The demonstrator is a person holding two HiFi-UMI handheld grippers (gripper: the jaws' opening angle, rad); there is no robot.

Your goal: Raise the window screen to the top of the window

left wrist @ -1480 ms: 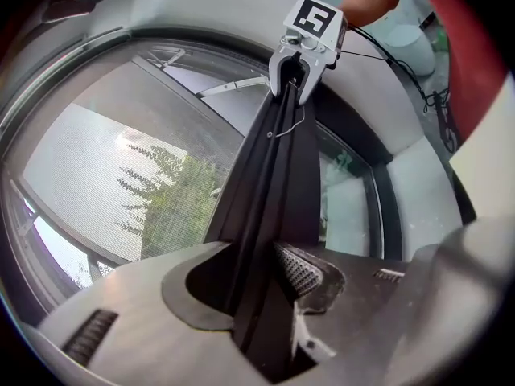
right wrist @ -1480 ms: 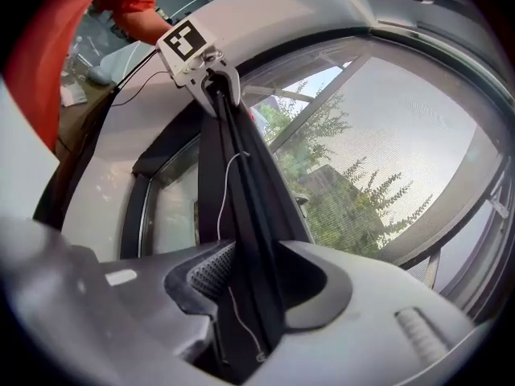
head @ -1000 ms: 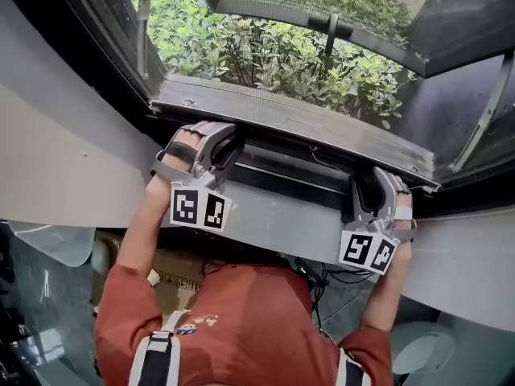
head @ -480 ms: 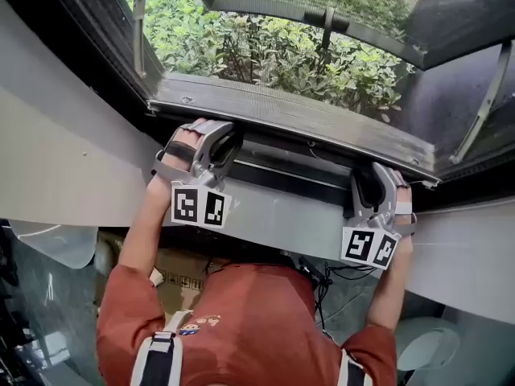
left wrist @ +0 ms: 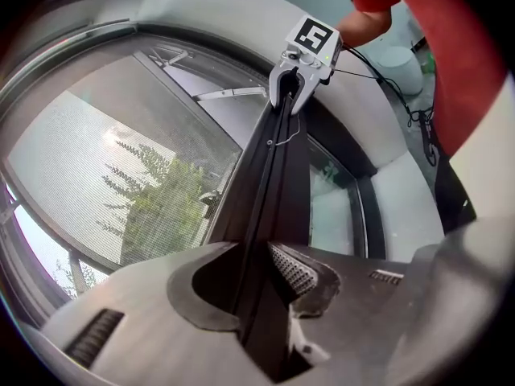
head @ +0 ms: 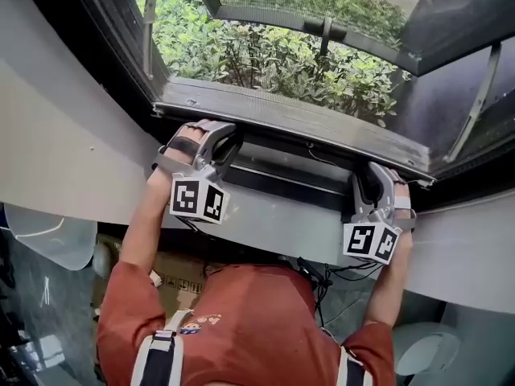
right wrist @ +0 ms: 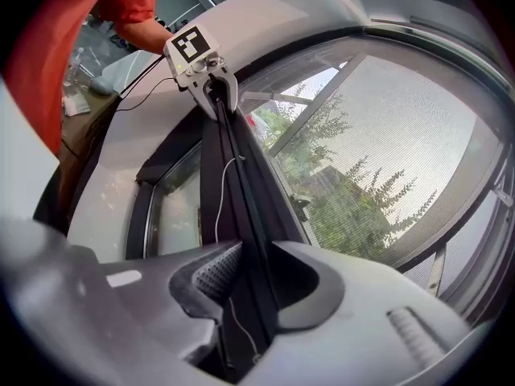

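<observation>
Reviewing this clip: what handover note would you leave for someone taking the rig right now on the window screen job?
Left hand-held gripper: its jaws have just been closing and now pinch the screen's dark bottom bar toward its left end.
Right hand-held gripper: the same, closed on the bar toward its right end.
Bar: low in the window, just above the sill; mesh shows behind it.
Done: both grips look taken.
Left: the lift itself. Raise both ends together and evenly to the top of the frame, then let go.
</observation>
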